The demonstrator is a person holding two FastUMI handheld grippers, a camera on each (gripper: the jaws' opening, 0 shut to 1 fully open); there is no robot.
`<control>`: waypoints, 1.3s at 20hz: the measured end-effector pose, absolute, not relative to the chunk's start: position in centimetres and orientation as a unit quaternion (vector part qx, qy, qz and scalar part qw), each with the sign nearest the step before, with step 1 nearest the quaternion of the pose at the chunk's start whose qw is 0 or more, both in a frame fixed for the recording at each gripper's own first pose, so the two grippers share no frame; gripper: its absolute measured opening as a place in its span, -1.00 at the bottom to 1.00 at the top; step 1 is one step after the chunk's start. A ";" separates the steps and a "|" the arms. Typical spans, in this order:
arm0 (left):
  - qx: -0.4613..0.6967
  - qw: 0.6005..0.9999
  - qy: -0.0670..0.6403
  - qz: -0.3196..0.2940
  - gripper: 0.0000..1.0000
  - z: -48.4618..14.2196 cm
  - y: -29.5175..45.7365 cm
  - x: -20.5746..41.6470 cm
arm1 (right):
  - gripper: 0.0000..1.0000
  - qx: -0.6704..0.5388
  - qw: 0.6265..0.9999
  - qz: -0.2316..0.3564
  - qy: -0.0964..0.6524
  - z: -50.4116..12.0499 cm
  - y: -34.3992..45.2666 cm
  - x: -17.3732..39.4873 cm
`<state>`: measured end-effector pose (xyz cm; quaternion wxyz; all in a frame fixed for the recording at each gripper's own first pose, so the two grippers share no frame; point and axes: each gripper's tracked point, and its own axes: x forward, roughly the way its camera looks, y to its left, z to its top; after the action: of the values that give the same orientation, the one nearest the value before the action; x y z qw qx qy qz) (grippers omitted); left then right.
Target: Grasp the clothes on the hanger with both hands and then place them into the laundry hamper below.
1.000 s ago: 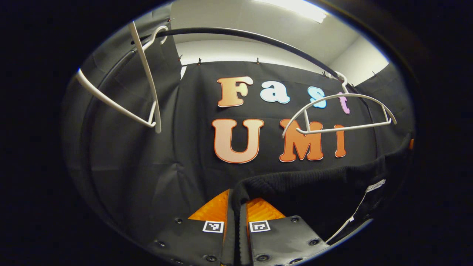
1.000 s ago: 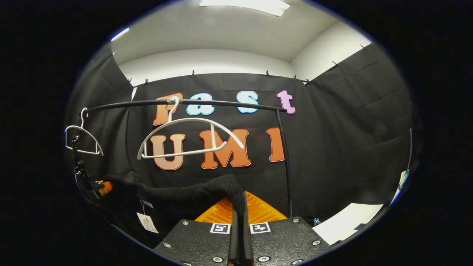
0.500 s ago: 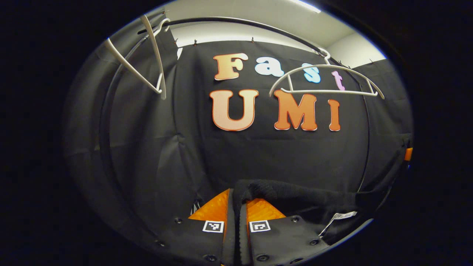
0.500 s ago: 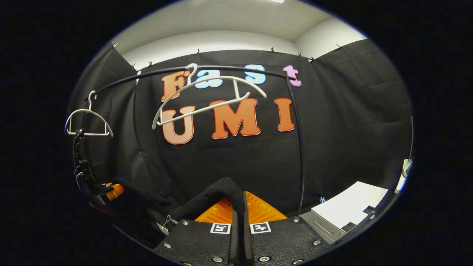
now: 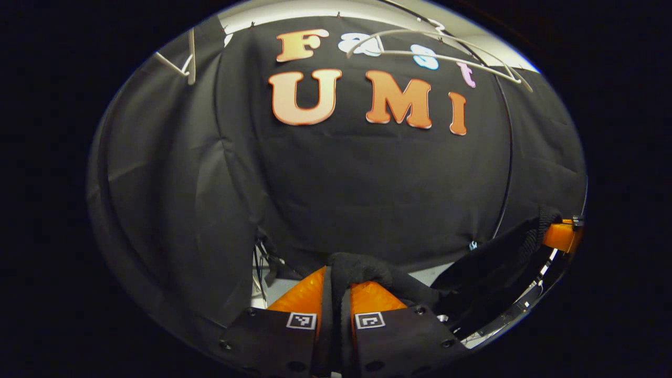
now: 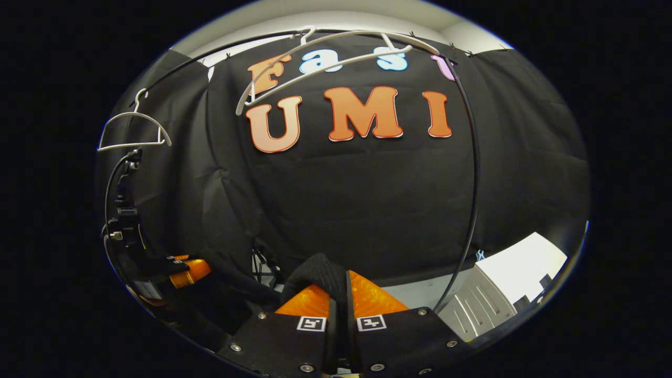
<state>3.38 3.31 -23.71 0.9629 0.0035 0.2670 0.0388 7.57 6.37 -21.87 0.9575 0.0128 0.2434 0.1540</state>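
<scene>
A black knitted garment (image 5: 367, 273) hangs between two handheld grippers, clear of the white hanger (image 6: 325, 58) that is left bare on the black rail (image 6: 472, 173) above. The left gripper (image 5: 334, 294) has its jaws pressed together on a bunched fold of the knit, and the right gripper (image 6: 338, 294) pinches another fold of the same garment (image 6: 317, 273) just as tightly; the cloth sags in a dark swag between them.

Over the past second both grippers have dropped: the rail and hangers, which sat mid-picture a second ago, have slid to the top edge of both views, and pale floor (image 5: 273, 289) has come into sight beneath the booth's black cloth wall. By that reading the garment is off the hanger and on its way down, with the release into the hamper not yet done.

A second white hanger (image 6: 131, 131) hangs empty at the rail's far end. A light-coloured slatted container (image 6: 483, 310), possibly the hamper, sits low in the right gripper view, though too little of it is visible to be sure. The ceiling (image 6: 315, 13) above is plain and pale.
</scene>
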 end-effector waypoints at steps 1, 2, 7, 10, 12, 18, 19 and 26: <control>-0.001 0.960 0.278 0.038 -0.74 -24.8 3.3 3.5 | -0.84 0.015 0.955 0.150 0.255 -22.8 6.2 7.5; -0.003 0.957 0.286 0.038 -0.75 -25.7 3.4 3.5 | -0.84 0.012 0.954 0.144 0.264 -23.7 5.7 7.5; 0.004 0.939 0.343 0.031 -0.70 -30.1 2.3 2.9 | -0.79 -0.012 0.938 0.129 0.322 -29.5 4.2 7.0; -0.006 0.927 0.374 0.021 -0.65 -32.5 2.3 1.8 | -0.78 -0.018 0.931 0.124 0.343 -32.3 3.9 6.4; -0.013 0.924 0.381 0.014 -0.55 -33.0 1.7 1.2 | -0.75 -0.032 0.931 0.121 0.344 -32.9 3.6 5.8; -0.013 0.911 0.413 0.020 -0.13 -35.2 2.5 -0.3 | -0.12 -0.041 0.931 0.128 0.341 -33.1 3.4 5.5; -0.013 0.907 0.421 0.022 0.15 -35.8 2.7 -0.7 | 0.28 -0.039 0.930 0.126 0.344 -33.1 3.3 5.4; 0.005 0.906 0.422 0.041 0.92 -35.9 4.3 -1.2 | 0.84 -0.030 0.926 0.104 0.361 -34.0 1.9 4.0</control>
<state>-1.21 4.25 -35.92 0.9056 0.0053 0.4222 0.0407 3.99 1.93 -34.02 0.9263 -0.0296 0.3609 0.1039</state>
